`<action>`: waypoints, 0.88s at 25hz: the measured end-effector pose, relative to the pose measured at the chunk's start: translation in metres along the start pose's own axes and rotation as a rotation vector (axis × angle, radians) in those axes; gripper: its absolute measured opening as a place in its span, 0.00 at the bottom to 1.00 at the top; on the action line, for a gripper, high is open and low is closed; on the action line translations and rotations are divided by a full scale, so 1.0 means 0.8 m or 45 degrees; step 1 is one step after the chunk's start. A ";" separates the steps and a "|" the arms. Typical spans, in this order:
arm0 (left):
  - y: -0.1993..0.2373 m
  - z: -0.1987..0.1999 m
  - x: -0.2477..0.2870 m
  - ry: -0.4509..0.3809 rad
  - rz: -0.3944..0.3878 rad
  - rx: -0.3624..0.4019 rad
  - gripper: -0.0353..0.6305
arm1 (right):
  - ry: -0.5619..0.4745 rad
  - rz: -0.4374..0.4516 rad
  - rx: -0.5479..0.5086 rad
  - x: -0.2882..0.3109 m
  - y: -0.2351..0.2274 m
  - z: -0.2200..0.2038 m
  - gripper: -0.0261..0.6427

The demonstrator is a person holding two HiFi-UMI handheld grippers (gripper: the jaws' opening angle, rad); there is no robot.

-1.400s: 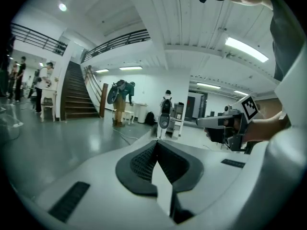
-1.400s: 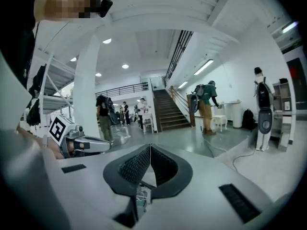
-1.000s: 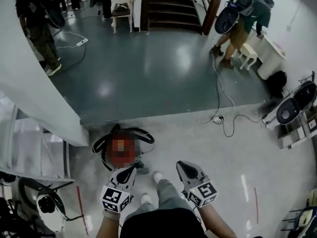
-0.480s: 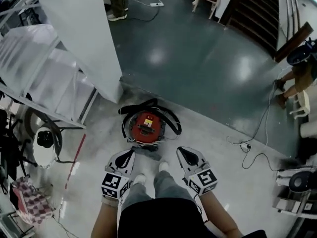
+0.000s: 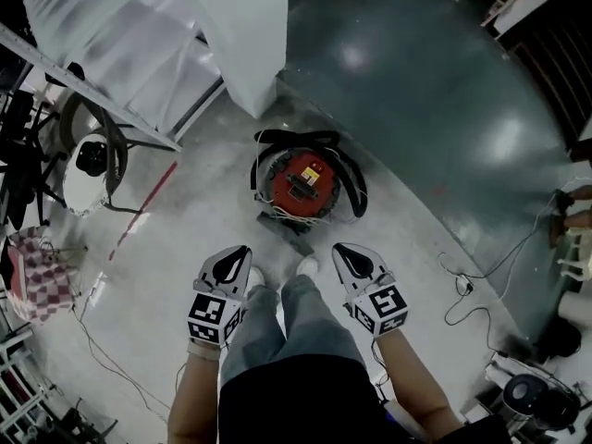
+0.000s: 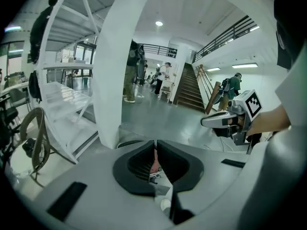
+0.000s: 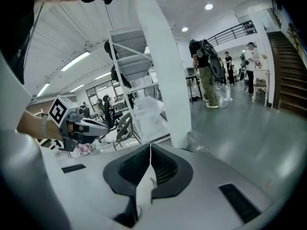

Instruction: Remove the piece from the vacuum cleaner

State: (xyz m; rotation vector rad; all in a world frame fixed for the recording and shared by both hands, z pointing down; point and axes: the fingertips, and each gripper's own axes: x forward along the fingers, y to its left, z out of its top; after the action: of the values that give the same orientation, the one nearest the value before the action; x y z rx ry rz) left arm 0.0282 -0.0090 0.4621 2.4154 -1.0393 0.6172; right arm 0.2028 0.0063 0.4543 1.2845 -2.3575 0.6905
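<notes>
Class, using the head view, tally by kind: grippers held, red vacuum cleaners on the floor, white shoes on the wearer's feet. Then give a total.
grippers: 2 (left gripper, right gripper)
vacuum cleaner: 1
shoes: 2
total: 5

White pillar (image 5: 245, 35) beside a metal rack (image 5: 111, 63); checkered bag (image 5: 39, 280) on the floor nearby.

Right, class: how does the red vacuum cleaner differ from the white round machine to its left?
The red vacuum cleaner is red on top; the white round machine is white with a black centre. The red vacuum cleaner stands ahead of the person; the white round machine sits leftward beside the rack. A black hose rings the red vacuum cleaner; whether the white round machine has one, I cannot tell. Both rest on the floor.
</notes>
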 end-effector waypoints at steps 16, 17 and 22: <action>0.072 -0.206 0.039 0.152 0.087 -0.205 0.09 | 0.364 0.081 -0.146 0.159 0.003 -0.208 0.08; 0.077 -0.217 0.044 0.159 0.088 -0.220 0.09 | 0.381 0.076 -0.145 0.169 0.000 -0.221 0.08; 0.094 -0.269 0.074 0.200 0.082 -0.264 0.09 | 0.457 0.052 -0.137 0.217 -0.020 -0.284 0.10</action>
State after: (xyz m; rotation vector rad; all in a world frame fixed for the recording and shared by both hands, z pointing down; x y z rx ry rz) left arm -0.0400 0.0292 0.6845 2.1264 -1.0628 0.6739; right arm 0.1461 0.0135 0.7349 0.9770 -2.1008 0.7276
